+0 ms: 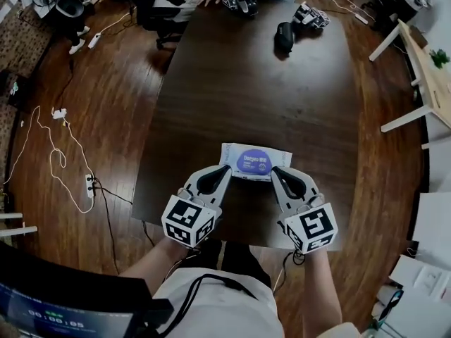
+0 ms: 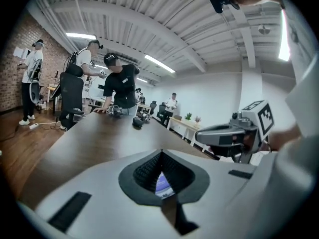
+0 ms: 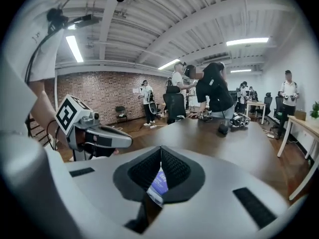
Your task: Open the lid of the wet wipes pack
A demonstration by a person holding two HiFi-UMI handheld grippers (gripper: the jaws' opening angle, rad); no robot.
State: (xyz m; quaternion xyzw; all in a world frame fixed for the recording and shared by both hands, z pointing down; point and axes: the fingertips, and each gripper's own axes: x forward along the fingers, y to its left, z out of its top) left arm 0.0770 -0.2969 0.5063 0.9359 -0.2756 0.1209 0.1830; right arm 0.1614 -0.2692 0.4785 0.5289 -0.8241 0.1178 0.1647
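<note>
The wet wipes pack [image 1: 255,162], white with a round purple label, lies flat on the dark wooden table [image 1: 261,83] near its front edge. My left gripper [image 1: 227,168] points at the pack's left end with its tips just at that edge, jaws together and holding nothing. My right gripper [image 1: 274,170] sits at the pack's lower right, also shut and empty. In the left gripper view the jaws [image 2: 160,153] meet and a sliver of the pack [image 2: 163,184] shows below them. The right gripper view shows the same: tips [image 3: 160,147] together, pack [image 3: 160,180] beneath.
At the table's far end lie two more marker grippers [image 1: 241,2] [image 1: 310,16] and a black object [image 1: 284,36], with people standing there. A white desk [image 1: 430,76] stands at the right. Cables [image 1: 60,160] trail over the wood floor at the left.
</note>
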